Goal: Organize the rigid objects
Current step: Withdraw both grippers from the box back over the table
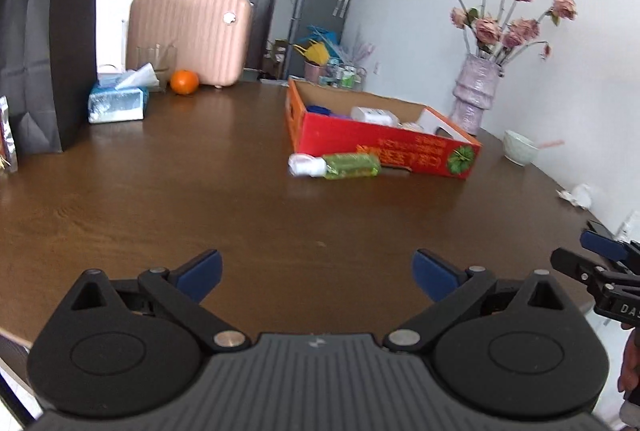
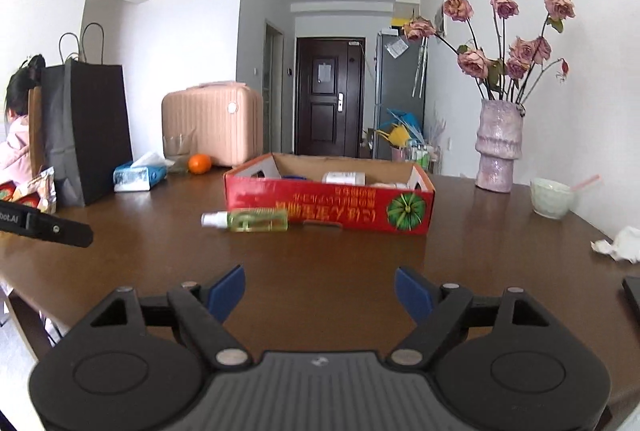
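On the brown counter (image 2: pixel 320 255), mid-distance ahead of you: one red cardboard box (image 2: pixel 328 209), open-topped, printing upside down. Its contents sit mostly below the rim; you can make out a white container (image 2: pixel 344 177) and something blue (image 1: pixel 318 109), the rest hidden by the near wall.

Just beside the box's near wall, lying flat: one green spray bottle (image 2: pixel 246 220) with white cap pointing left, slightly blurred; whether it touches the box cannot be told.

Your left tongs (image 1: pixel 316 271): blue pads spread wide, holding nothing, hovering over bare counter at the near edge. Your right tongs (image 2: pixel 320 291): likewise spread apart and empty. Each appears only partly at the margin of the other's view.

Far left: black paper bag (image 2: pixel 86 135), tissue box (image 2: pixel 138 177), orange (image 2: pixel 199 163), a clear glass (image 2: pixel 178 147) hard to make out, pink suitcase (image 2: pixel 212 127).

Far right: vase of dried roses (image 2: pixel 498 147), pale bowl (image 2: pixel 552 197) with a pink straw, crumpled paper (image 2: pixel 618 245). A dark flat object (image 2: pixel 632 297) is cut off at the right edge.
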A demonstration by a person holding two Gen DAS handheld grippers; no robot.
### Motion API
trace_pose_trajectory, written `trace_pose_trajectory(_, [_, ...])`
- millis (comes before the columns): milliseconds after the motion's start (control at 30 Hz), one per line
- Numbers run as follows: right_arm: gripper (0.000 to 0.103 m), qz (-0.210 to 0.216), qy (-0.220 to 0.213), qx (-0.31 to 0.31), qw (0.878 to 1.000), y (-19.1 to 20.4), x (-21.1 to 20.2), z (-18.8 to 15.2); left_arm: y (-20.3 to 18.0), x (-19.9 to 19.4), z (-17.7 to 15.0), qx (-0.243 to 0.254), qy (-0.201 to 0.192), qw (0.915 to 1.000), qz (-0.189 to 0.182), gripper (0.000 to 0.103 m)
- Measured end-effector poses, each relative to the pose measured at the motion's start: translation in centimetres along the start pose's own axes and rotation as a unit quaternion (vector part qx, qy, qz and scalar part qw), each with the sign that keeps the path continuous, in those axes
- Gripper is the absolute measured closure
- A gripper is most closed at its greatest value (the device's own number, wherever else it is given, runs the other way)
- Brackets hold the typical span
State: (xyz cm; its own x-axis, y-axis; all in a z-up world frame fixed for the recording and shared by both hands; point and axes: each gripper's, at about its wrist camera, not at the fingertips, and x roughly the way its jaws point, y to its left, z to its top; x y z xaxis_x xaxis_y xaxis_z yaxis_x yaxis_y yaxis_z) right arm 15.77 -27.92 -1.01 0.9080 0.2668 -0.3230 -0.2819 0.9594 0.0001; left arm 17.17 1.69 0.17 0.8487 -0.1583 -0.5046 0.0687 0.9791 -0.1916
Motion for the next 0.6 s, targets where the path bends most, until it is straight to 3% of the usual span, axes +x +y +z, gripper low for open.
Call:
trace_pose_trajectory(267, [0.022, 0.003, 0.002, 0.009, 1.000, 0.6, -2.4, -0.6, -0.3, -0.8, -1.3, 0.002, 0.006, 1.0000, -0.007, 0.000])
trace_pose_trajectory(600, [0.022, 0.015, 0.033, 0.003, 0.999, 1.0, 1.0, 0.0, 1.2, 2.1, -0.8, 0.000, 0.024, 0.9997, 0.005, 0.000])
